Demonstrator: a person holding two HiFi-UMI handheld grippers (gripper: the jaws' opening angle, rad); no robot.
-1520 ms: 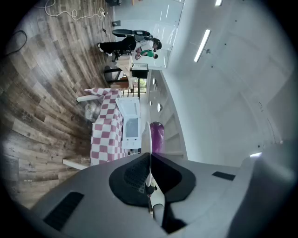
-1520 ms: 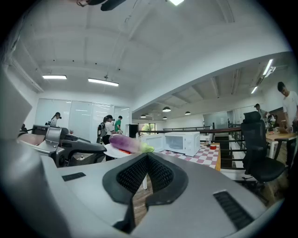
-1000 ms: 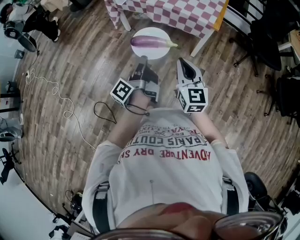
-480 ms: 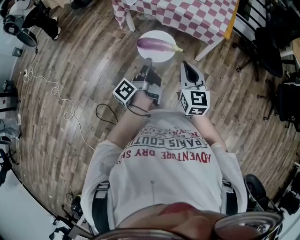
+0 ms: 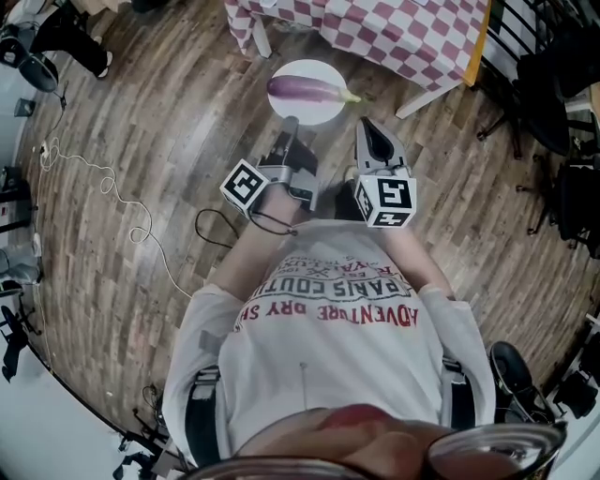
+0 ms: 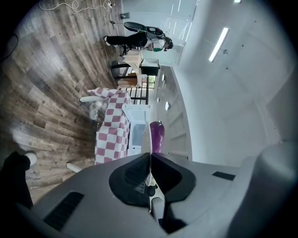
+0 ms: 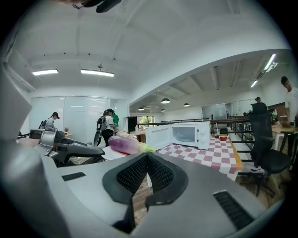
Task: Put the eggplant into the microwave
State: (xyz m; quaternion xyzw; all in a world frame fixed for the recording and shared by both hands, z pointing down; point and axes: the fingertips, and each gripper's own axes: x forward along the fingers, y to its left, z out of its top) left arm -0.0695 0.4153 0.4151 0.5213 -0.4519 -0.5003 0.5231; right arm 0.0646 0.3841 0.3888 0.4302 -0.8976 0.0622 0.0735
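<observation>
A plank floor (image 5: 141, 122) runs below me, with a white cable (image 5: 111, 185) snaking across it on my left. Ahead, a white plate (image 5: 305, 114) sits just short of the red-checked counter (image 5: 375, 28). A black office chair (image 7: 263, 139) stands to the right.

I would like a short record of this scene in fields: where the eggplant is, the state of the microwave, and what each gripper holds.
eggplant: lies on a white round surface beside the checkered table
microwave: stands on the checkered table, door open
left gripper: jaws together, nothing between them, short of the eggplant
right gripper: jaws together, nothing between them, short of the eggplant
task stage: eggplant untouched, not yet in the microwave
</observation>
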